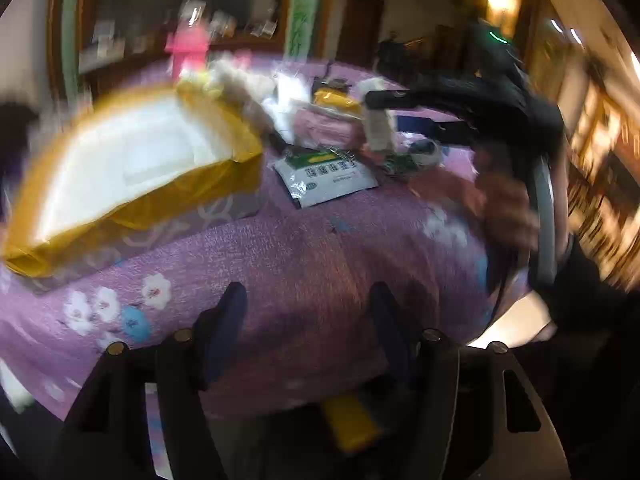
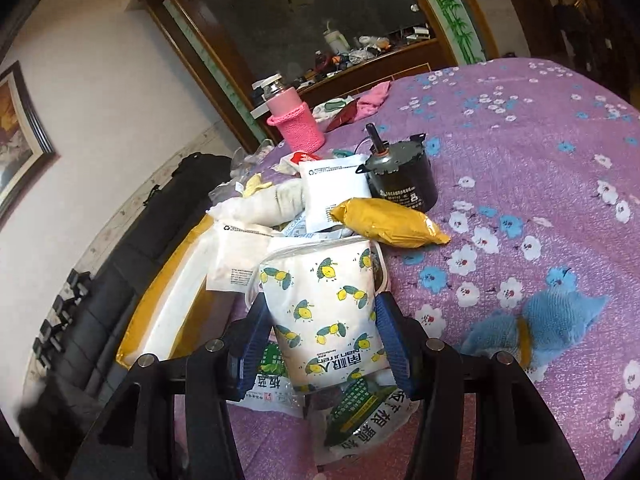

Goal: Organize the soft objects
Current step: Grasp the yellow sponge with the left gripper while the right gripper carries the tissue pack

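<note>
Your left gripper [image 1: 308, 320] hangs wide open over the purple cloth [image 1: 304, 248] with nothing between its fingers. Ahead and to its left sits the yellow-lined box [image 1: 132, 168]; its white inside looks bare through the blur, so I judge little or nothing is sorted yet. Your right gripper [image 2: 322, 320] has its blue pads on either side of the lemon-print pack [image 2: 324, 304], touching or nearly so; I can't tell whether it grips. Ahead of it lie white packets [image 2: 334, 192], a yellow pouch [image 2: 384, 222] and a motor [image 2: 400, 176]; to its right, a blue cloth [image 2: 552, 324]. Most of the sorting remains.
</note>
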`<state>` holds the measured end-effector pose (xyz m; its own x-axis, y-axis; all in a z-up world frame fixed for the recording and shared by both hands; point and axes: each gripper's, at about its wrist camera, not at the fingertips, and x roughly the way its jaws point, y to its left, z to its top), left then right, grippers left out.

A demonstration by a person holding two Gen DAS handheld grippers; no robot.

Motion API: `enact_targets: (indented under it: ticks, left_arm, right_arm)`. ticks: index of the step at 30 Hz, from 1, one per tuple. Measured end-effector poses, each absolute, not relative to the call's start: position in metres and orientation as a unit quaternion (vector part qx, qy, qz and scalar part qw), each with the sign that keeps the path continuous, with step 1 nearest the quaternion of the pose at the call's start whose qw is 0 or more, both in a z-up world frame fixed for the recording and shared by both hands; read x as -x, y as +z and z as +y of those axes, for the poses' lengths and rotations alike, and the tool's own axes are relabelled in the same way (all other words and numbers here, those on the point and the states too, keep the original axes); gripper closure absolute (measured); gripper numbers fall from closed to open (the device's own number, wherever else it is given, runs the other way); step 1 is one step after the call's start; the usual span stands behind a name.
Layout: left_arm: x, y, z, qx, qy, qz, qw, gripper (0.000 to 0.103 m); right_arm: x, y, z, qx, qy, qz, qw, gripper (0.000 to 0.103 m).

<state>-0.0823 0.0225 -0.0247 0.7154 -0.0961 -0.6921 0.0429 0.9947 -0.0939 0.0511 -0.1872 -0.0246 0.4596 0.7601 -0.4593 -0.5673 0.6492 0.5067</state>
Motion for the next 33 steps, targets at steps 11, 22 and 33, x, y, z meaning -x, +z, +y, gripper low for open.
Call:
enact_targets:
  ticks: [11, 22, 33]
  left_arm:
    - [0.078, -0.084, 0.016, 0.131, -0.090, 0.559, 0.814, 0.041]
    - [0.060, -0.168, 0.001, 0.200, -0.071, 0.663, 0.718, 0.066]
    - [0.155, -0.099, 0.003, 0.286, -0.146, 0.533, 0.783, 0.071]
  right_arm:
    - [-0.055, -0.028, -0.181, -0.136, 0.395, 0.338, 0.843, 0.049]
    - [-0.050, -0.027, -0.186, -0.124, 0.394, 0.322, 0.851, 0.049]
    - [-0.049, -0.025, -0.186, -0.106, 0.421, 0.316, 0.844, 0.049]
